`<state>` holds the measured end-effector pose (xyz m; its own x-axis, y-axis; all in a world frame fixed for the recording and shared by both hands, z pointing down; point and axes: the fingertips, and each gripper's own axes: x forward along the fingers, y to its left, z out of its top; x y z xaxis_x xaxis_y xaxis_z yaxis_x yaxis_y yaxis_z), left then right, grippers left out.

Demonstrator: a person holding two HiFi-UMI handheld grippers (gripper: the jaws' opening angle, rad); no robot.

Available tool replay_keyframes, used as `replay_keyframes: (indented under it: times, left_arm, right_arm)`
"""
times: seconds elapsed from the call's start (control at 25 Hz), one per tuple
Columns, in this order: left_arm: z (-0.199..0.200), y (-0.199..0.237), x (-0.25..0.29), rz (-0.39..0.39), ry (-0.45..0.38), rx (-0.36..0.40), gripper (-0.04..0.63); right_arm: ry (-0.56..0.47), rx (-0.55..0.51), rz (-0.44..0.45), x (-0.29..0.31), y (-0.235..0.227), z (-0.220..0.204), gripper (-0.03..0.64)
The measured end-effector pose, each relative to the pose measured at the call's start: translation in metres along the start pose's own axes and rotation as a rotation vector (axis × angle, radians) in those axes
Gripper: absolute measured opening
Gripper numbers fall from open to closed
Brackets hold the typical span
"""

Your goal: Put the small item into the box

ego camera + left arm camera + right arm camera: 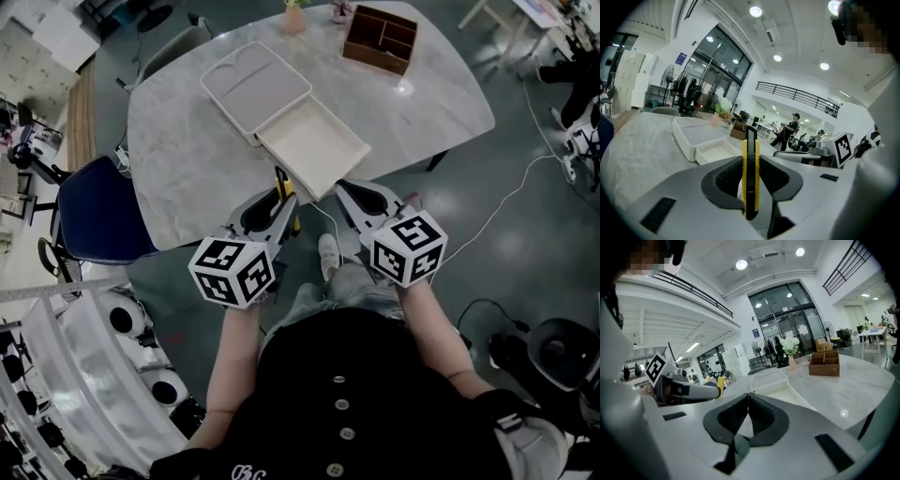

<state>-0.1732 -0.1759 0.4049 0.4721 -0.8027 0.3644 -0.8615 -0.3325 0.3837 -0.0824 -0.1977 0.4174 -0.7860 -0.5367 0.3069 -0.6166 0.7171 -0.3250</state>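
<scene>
Yellow-black item (pixel 750 173) sits upright, pinched in left gripper (pixel 277 199); box (pixel 314 148) lies ahead at the tabletop (pixel 187 159) near edge; right gripper (pixel 345 189) closed, empty.

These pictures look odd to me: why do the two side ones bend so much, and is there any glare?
Left gripper view: wide-angle, dark rounded corners, bowed walls; ceiling lamps burn white. Right gripper view: same bending; a lamp's glint on the table. Head view: even light, straighter lines, another glint near the wooden organiser.
</scene>
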Motion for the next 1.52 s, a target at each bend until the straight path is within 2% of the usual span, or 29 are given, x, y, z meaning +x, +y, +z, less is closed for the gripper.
replay_keyframes:
  times: [0.48,0.72,0.96,1.12,1.52]
  left_arm:
    - [0.048,0.025,0.052,0.057,-0.023,0.023,0.126]
    - [0.055,0.024,0.068,0.047,-0.019,0.041,0.126]
    - [0.059,0.026,0.078,0.024,-0.006,0.055,0.126]
    - [0.064,0.029,0.086,-0.001,0.012,0.091,0.126]
    - [0.078,0.044,0.096,-0.141,0.107,0.130,0.126]
  right_arm:
    - [-0.012,-0.004,0.062,0.046,-0.043,0.040,0.006]
    - [-0.011,-0.016,0.084,0.053,-0.055,0.047,0.006]
    - [-0.040,0.003,0.045,0.050,-0.067,0.054,0.006]
    - [-0.041,0.007,0.009,0.048,-0.072,0.054,0.006]
    - [-0.083,0.095,-0.152,0.053,-0.079,0.062,0.006]
